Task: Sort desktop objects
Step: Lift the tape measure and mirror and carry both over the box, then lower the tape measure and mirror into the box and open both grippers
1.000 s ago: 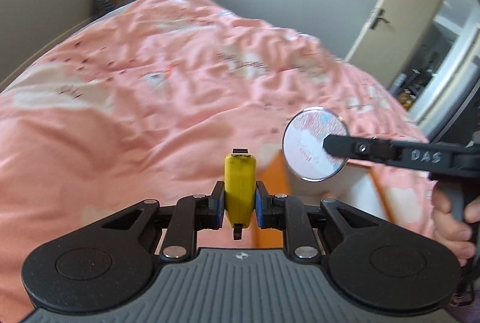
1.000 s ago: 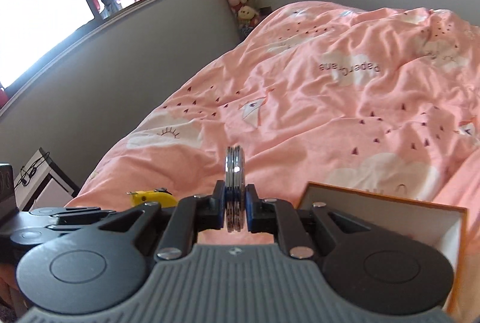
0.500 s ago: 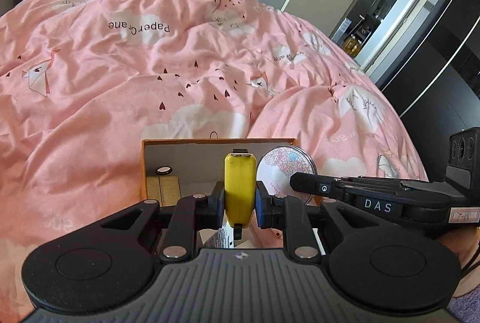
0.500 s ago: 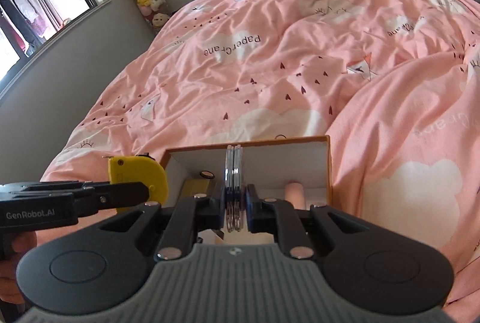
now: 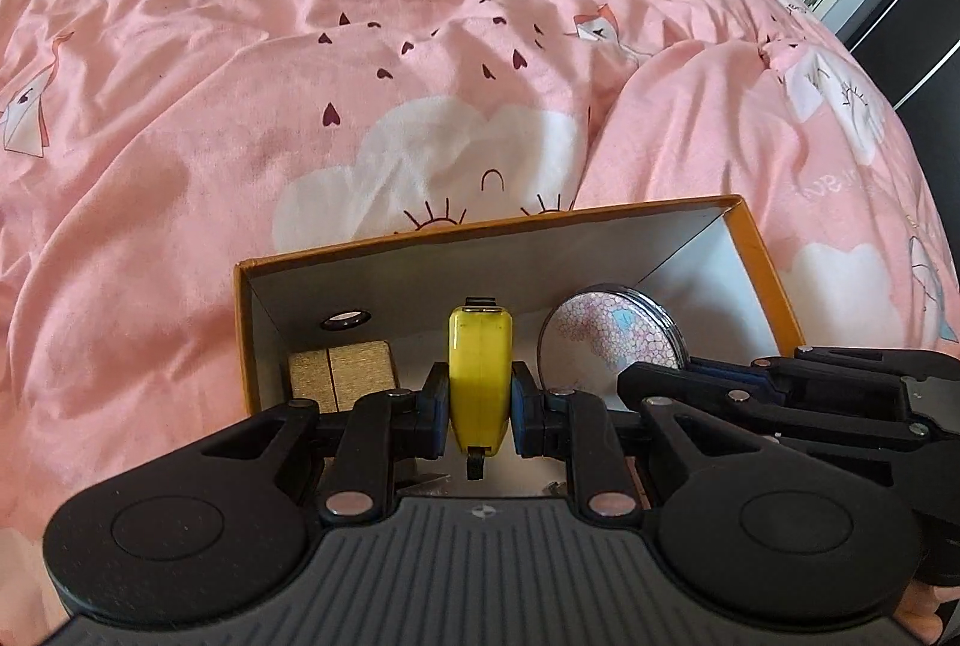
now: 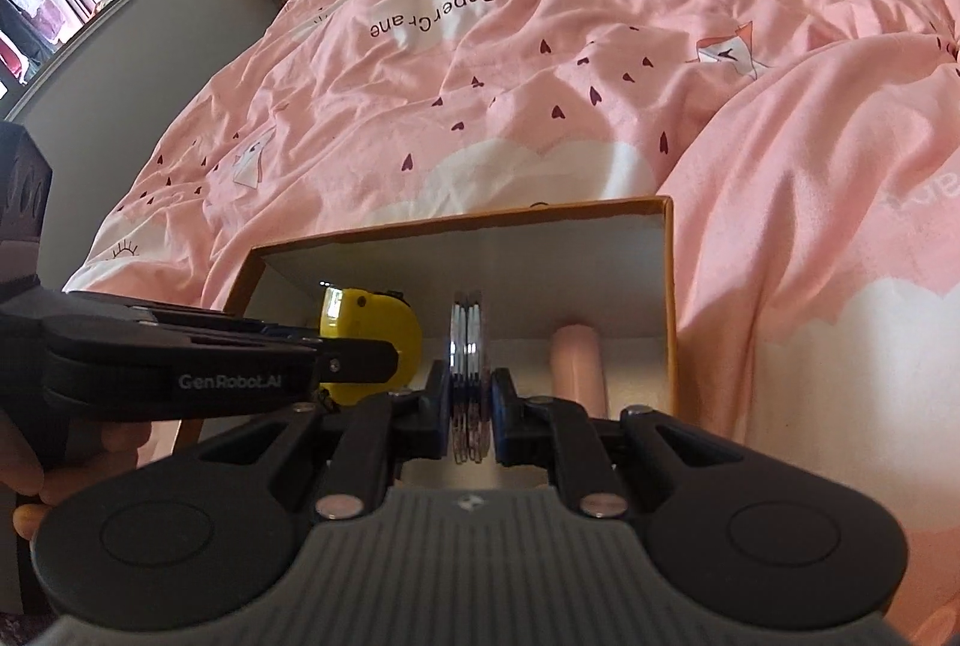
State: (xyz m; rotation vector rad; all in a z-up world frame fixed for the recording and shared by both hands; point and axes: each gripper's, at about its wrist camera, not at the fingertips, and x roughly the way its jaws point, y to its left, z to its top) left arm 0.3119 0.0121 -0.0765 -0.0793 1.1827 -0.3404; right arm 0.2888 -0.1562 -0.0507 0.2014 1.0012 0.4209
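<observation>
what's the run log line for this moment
left gripper: shut on yellow tape measure | right gripper: shut on round compact mirror | both over open orange box | nothing released

You have two tools, one in each hand: the left tool point(image 5: 480, 409) and the right tool point(image 6: 471, 406). You can see one orange box point(image 5: 480, 233). There is one yellow tape measure point(image 5: 480, 376) and one round mirror point(image 5: 606, 340). In the box sit one gold block point(image 5: 342, 376) and one pink tube point(image 6: 579, 364). There is one pink bed cover point(image 5: 420, 76).
</observation>
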